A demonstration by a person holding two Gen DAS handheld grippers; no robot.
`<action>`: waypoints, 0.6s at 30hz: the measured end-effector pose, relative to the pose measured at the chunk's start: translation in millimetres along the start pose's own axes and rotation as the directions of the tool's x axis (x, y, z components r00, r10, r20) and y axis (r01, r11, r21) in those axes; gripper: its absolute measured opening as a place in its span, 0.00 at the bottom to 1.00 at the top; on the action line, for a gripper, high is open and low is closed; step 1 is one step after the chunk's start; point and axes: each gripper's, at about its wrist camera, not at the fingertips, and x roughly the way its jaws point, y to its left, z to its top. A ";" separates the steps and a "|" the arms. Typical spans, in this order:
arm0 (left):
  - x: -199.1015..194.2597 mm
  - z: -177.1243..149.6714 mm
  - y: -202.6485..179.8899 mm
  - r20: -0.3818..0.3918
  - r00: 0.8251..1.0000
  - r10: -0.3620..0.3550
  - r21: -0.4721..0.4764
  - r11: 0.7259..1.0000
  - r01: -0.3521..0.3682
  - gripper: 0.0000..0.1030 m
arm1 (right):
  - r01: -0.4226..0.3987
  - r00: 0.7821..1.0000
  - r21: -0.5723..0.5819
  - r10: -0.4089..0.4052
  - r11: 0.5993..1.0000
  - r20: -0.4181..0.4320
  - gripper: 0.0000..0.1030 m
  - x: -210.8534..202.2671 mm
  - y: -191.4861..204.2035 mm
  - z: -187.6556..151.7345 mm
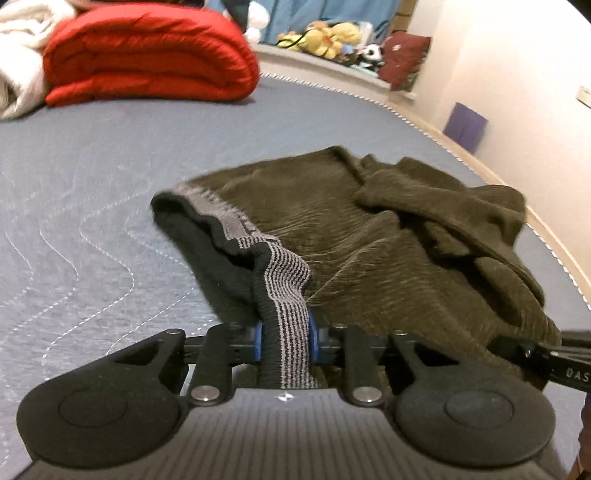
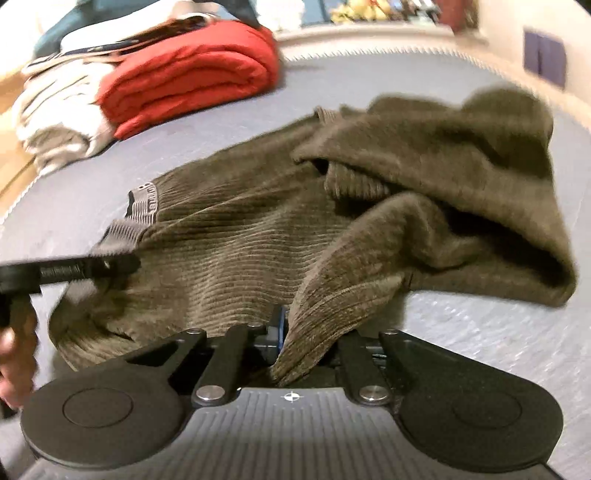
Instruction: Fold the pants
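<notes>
Left tongs (image 1: 285,338) are pinching the striped waistband (image 1: 286,291) of the olive corduroy pants (image 1: 388,236); right tongs (image 2: 306,332) are clamping a fabric fold, pants lying crumpled on the bed (image 1: 92,184).

Grey-blue quilted mattress cover (image 1: 110,177) with wavy white stitching and white-piped edge, spanning the foreground. Folded red padded quilt (image 1: 147,55) at its far end; crumpled white blanket (image 1: 18,55) just beside it. Cream ledge (image 1: 325,66) behind, carrying yellow soft toys (image 1: 328,37) and a maroon cushion (image 1: 404,59). Blue curtain (image 1: 295,14) above. Pale cream wall (image 1: 517,92), purple rectangular panel (image 1: 464,125) low against it.
</notes>
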 end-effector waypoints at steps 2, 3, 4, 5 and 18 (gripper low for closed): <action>-15.0 0.9 -5.1 -0.008 1.000 -0.002 -0.001 1.000 0.002 0.23 | 0.015 0.999 -0.065 -0.013 0.998 0.040 0.07 -17.3 3.6 -3.6; -21.1 1.6 -6.3 -0.014 1.000 0.002 -0.001 1.000 -0.002 0.23 | 0.021 0.998 -0.090 -0.017 0.996 0.056 0.07 -24.7 5.4 -5.3; -29.1 2.3 -6.7 -0.015 1.000 0.008 0.000 1.000 -0.008 0.22 | 0.025 0.997 -0.113 -0.017 0.993 0.071 0.06 -34.1 8.0 -7.9; -37.3 3.0 -5.8 -0.014 1.000 0.017 0.000 1.000 -0.017 0.22 | 0.024 0.997 -0.130 -0.014 0.991 0.080 0.06 -41.3 11.0 -9.6; -161.9 -6.0 70.4 -0.178 0.948 0.262 -0.076 0.957 -0.279 0.19 | -0.231 0.962 -0.638 0.269 0.735 -0.039 0.06 -94.3 143.1 -89.1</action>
